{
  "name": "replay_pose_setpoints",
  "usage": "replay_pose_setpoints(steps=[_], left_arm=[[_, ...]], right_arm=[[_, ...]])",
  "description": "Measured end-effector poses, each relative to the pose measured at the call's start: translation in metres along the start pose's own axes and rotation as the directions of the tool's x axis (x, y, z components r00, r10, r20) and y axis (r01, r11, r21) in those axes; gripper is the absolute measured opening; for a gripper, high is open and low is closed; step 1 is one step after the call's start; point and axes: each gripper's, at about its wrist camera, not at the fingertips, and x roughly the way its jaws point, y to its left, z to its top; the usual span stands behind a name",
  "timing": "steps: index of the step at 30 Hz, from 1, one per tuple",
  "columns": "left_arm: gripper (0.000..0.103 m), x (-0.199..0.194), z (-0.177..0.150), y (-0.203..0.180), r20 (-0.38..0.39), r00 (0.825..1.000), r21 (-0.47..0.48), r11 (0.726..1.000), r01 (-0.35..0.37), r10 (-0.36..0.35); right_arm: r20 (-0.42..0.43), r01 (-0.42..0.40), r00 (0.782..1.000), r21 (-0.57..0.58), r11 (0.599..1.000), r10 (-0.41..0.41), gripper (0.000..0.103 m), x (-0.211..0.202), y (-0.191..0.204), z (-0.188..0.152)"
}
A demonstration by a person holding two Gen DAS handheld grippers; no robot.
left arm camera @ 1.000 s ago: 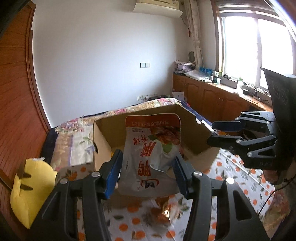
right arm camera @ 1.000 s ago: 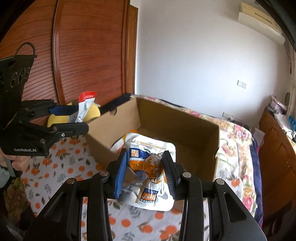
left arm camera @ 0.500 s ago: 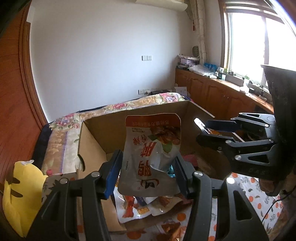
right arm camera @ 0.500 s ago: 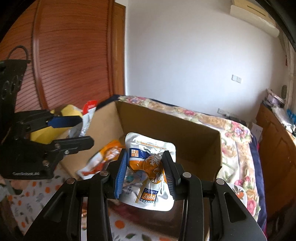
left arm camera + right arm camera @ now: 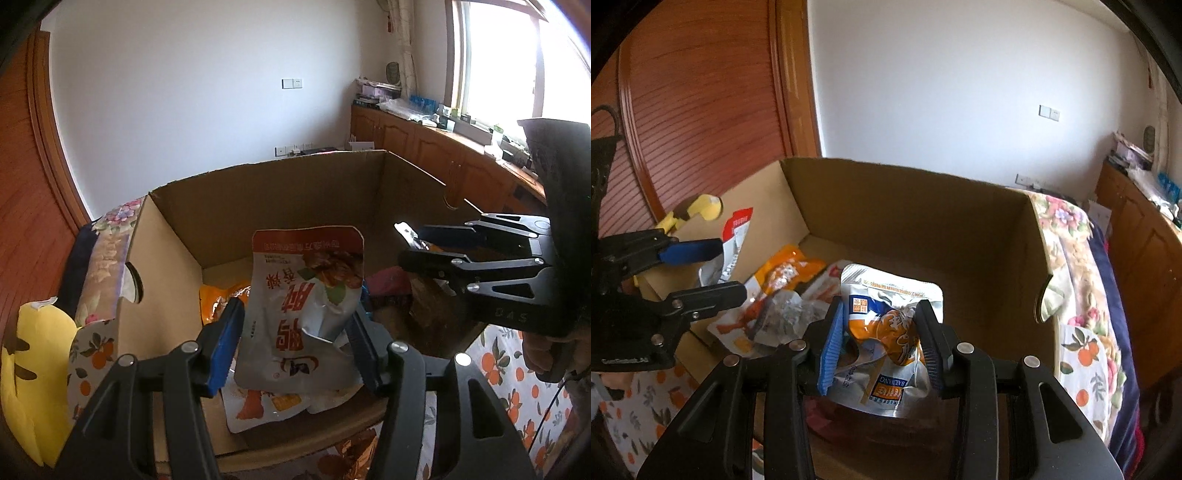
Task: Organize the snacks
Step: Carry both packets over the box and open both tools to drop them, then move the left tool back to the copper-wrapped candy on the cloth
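Note:
An open cardboard box (image 5: 277, 192) (image 5: 923, 221) stands in front of both grippers, with several snack packets lying on its floor. My left gripper (image 5: 295, 314) (image 5: 727, 266) holds a red-and-white snack packet (image 5: 303, 306) upright over the box's near left part. Its jaws are opening, though the pads still touch the packet's edges. My right gripper (image 5: 881, 306) (image 5: 402, 245) is shut on a crumpled silver, orange and blue packet (image 5: 890, 332) above the box's near right part. An orange packet (image 5: 783, 273) (image 5: 218, 295) lies inside on the left.
A yellow plush toy (image 5: 29, 369) (image 5: 705, 206) sits left of the box. The box rests on an orange-print cloth (image 5: 517, 369), with a floral bed cover (image 5: 1071, 240) behind. Wooden cabinets (image 5: 424, 147) run under the window, and a wooden wardrobe (image 5: 701, 110) stands at the left.
Both grippers have come forward and down over the box with their packets. The box now fills both views and the packets on its floor have come into sight.

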Motion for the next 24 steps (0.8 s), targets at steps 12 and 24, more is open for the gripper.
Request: replay_pose_setpoints(steps=[12, 24], left_arm=[[0.061, -0.022, -0.005, 0.0, 0.021, 1.0, -0.011, 1.0, -0.018, 0.018], [0.061, -0.084, -0.047, -0.02, 0.066, 0.998, 0.062, 0.998, -0.003, -0.001]], right_arm=[[0.035, 0.003, 0.999, 0.0, 1.0, -0.003, 0.042, -0.029, 0.01, 0.002], [0.074, -0.036, 0.997, 0.029, 0.999, 0.034, 0.043, -0.101, 0.042, -0.038]])
